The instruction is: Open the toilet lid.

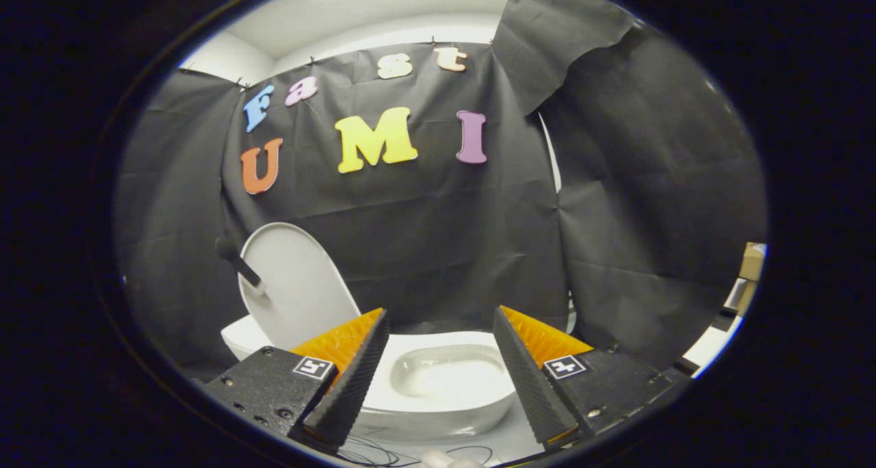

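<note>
Lid point(295, 283) already upright, leaning back; bowl point(445, 379) exposed. Gripper point(441, 324) fingers spread wide, holding nothing. Back away gently, avoid bumping lid.

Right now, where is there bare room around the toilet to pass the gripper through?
The gap between the open gripper's ridged black fingers is free, looking straight onto the white toilet bowl. It is tighter beside the raised white oval lid, where a black handle sticks out towards the black cloth wall.
</note>
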### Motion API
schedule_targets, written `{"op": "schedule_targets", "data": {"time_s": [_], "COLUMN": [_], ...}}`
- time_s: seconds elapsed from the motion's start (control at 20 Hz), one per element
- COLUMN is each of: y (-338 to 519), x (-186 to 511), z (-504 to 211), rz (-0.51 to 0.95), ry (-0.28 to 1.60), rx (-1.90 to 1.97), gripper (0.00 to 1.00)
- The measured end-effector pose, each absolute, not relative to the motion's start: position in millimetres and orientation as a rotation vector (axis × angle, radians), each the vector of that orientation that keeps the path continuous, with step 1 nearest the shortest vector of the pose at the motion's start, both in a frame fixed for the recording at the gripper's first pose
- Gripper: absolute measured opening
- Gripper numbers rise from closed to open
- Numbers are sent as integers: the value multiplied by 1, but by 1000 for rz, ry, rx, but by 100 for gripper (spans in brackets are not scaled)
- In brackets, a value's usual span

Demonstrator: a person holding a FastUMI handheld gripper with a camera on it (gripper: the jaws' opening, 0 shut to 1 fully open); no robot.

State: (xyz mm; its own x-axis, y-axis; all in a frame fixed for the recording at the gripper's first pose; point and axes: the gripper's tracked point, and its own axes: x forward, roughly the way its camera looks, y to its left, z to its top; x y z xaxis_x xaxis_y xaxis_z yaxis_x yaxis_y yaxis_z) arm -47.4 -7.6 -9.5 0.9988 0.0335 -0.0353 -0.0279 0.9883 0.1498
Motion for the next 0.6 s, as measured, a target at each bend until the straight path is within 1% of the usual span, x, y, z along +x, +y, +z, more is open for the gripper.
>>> {"op": "schedule_targets", "data": {"time_s": [0.15,0.6], "y": [-13,-16], "x": [-46,-49], "z": [-12,-13], "rz": [3,-10], "ry": [38,39], "rx": [96,123], "gripper": [97,97]}}
